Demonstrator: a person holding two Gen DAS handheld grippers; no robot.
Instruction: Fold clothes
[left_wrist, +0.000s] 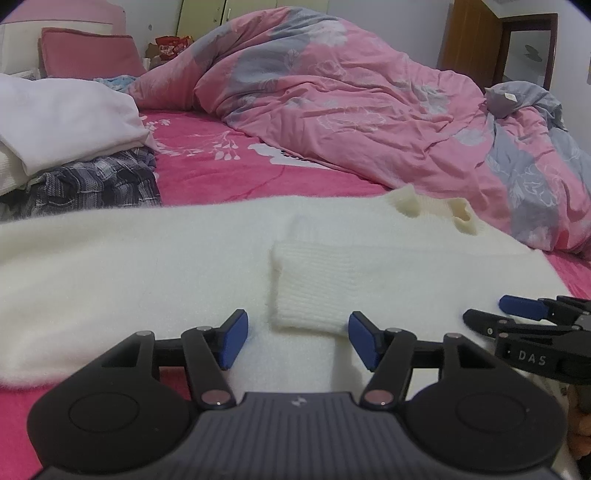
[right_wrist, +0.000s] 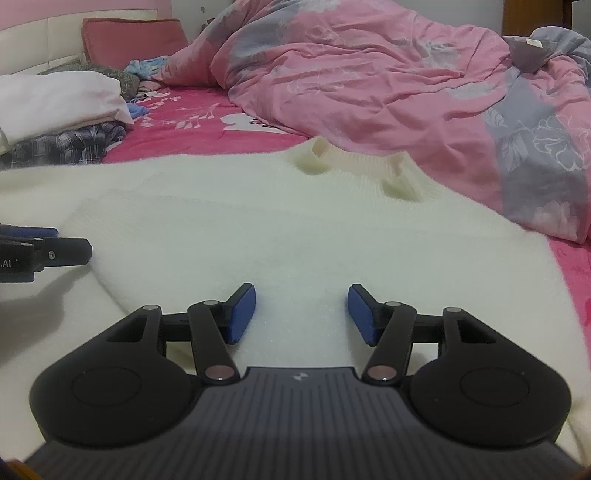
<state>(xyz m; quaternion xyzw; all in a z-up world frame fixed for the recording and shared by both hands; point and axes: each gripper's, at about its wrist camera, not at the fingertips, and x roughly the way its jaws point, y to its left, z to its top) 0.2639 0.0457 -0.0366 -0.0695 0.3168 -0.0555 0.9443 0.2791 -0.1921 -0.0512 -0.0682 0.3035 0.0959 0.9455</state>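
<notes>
A fluffy white sweater (left_wrist: 147, 266) lies spread flat on the pink bed sheet (left_wrist: 221, 166), its ribbed collar (left_wrist: 432, 206) at the far right. One sleeve is folded across the body, and its ribbed cuff (left_wrist: 310, 291) reaches in between the fingertips of my left gripper (left_wrist: 297, 332). That gripper is open low over the sweater, and its blue pads do not press on the cuff. My right gripper (right_wrist: 301, 306) is open over the sweater (right_wrist: 258, 229) body, nothing held, with the collar (right_wrist: 354, 166) ahead of it. Each gripper shows at the edge of the other's view: right (left_wrist: 495, 312), left (right_wrist: 70, 242).
A crumpled pink and grey flowered duvet (left_wrist: 332, 92) fills the far right of the bed, close behind the collar. At the far left sits a pile of clothes, white cloth (left_wrist: 66, 118) over a dark plaid garment (left_wrist: 96, 181). A pink pillow (left_wrist: 88, 51) leans at the headboard.
</notes>
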